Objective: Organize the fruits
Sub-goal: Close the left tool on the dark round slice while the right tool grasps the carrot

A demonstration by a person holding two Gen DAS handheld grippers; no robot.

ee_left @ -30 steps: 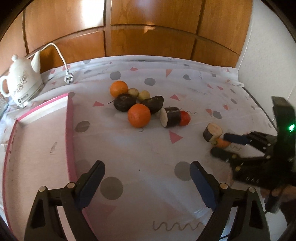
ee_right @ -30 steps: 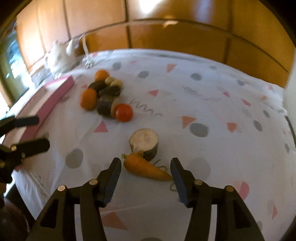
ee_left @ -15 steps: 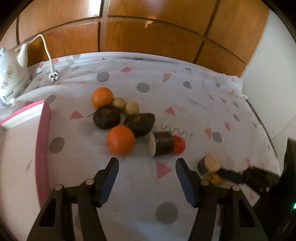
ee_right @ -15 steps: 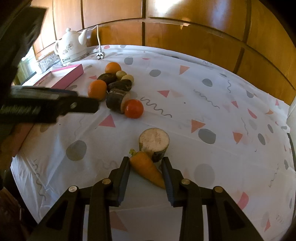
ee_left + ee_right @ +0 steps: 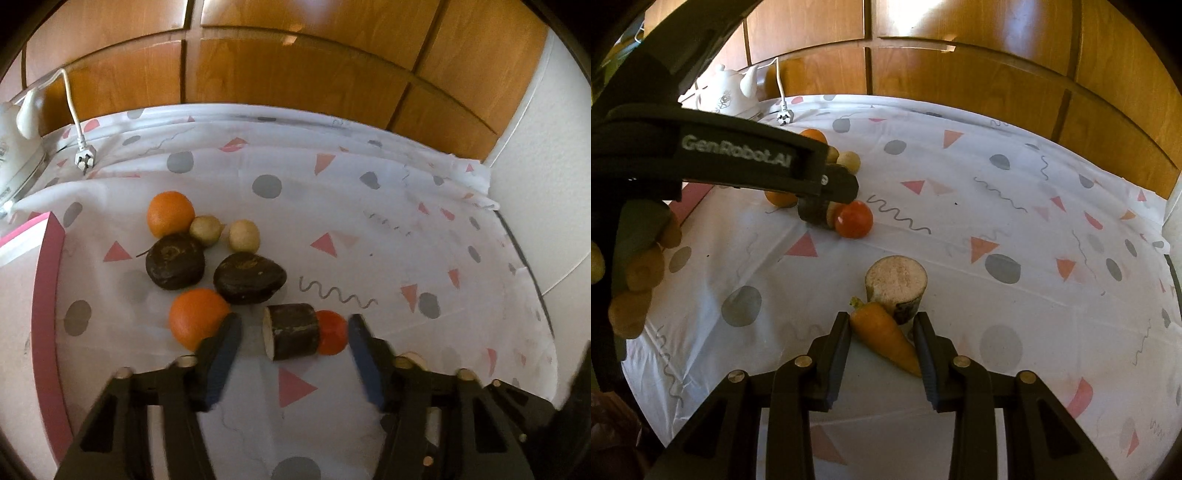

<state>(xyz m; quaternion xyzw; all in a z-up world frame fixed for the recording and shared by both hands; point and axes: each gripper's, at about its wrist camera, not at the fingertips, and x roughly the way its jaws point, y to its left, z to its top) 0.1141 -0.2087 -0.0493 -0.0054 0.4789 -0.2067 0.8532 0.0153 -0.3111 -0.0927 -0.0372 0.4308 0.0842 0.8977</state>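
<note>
Carrot [image 5: 884, 338], firm, light and tapered, lies on the tablecloth [image 5: 1015, 332] between the right gripper [image 5: 882, 341]'s half-closed, not yet clamping jaws, best pinched mid-body; left gripper [image 5: 291, 341] gapes around a cut dark root [image 5: 291, 330].

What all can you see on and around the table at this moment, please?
Oranges: two, orange, left cluster.
Dark round vegetables: two, blackish, between the oranges.
Small pale rounds: two, beige, behind the dark ones.
Dark cut cylinder: one, black with pale face, between the left fingers.
Tomato: one, red, touching the cylinder.
Pale stump: one, beige, behind the carrot.
Carrot: one, orange.
Pink tray: one, left edge.
Kettle: one, white, back left.
Tablecloth: one, white, patterned.
Left gripper: open.
Right gripper: around the carrot.
</note>
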